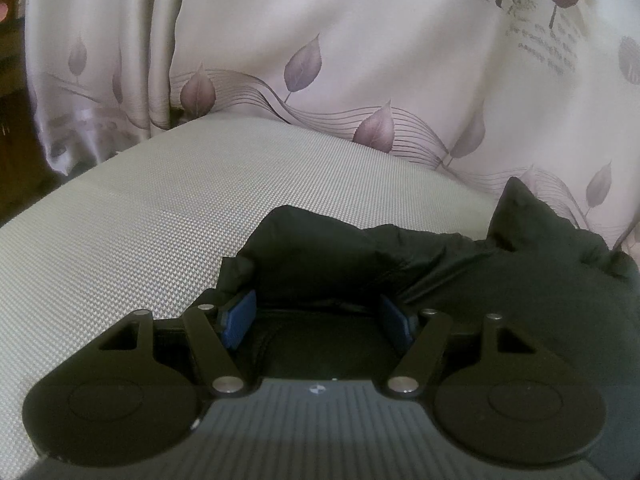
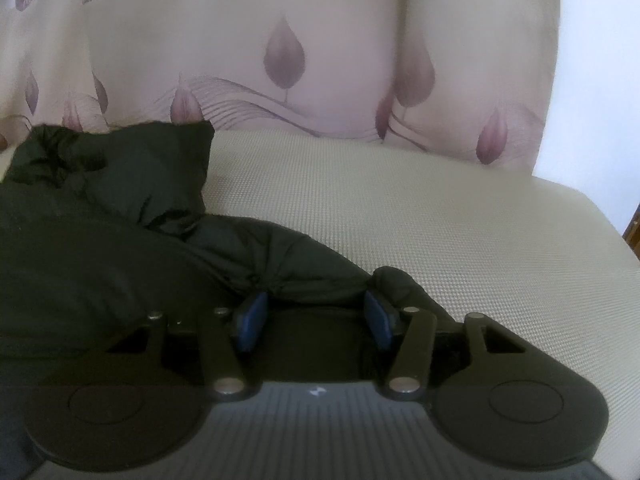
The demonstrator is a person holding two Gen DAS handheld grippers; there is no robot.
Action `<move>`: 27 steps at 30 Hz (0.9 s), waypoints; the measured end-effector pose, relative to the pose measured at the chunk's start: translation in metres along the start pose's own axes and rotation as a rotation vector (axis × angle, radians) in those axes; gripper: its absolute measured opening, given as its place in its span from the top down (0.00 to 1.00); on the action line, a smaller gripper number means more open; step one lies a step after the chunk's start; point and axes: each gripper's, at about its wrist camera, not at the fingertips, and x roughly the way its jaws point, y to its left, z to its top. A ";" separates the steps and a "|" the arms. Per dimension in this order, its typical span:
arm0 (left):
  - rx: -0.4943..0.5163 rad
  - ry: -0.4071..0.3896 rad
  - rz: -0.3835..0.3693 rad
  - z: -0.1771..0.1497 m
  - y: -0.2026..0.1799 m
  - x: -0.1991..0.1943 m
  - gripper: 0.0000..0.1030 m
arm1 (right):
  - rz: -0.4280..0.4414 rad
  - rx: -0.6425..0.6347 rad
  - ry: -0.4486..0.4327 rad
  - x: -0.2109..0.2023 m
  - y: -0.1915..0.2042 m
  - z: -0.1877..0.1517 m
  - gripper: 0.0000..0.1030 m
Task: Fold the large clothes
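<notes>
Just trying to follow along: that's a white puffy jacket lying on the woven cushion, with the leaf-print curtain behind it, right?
Not quite. The jacket is black, not white, as the right wrist view shows. The rest holds: it lies on the woven cushion, with the leaf-print curtain behind.

Large "R" on curtain (image 1: 360, 40), "wind", "through" on curtain

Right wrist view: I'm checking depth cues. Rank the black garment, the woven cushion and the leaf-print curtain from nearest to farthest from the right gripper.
1. Black garment: at the right gripper, bunched between its fingers, spreading left.
2. Woven cushion: under and beyond the garment, to the right.
3. Leaf-print curtain: hanging behind the cushion's far edge.
</notes>
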 end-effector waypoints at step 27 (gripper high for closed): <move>-0.010 -0.014 -0.013 0.001 0.003 -0.005 0.31 | 0.268 -0.235 -0.022 -0.004 0.208 0.009 0.45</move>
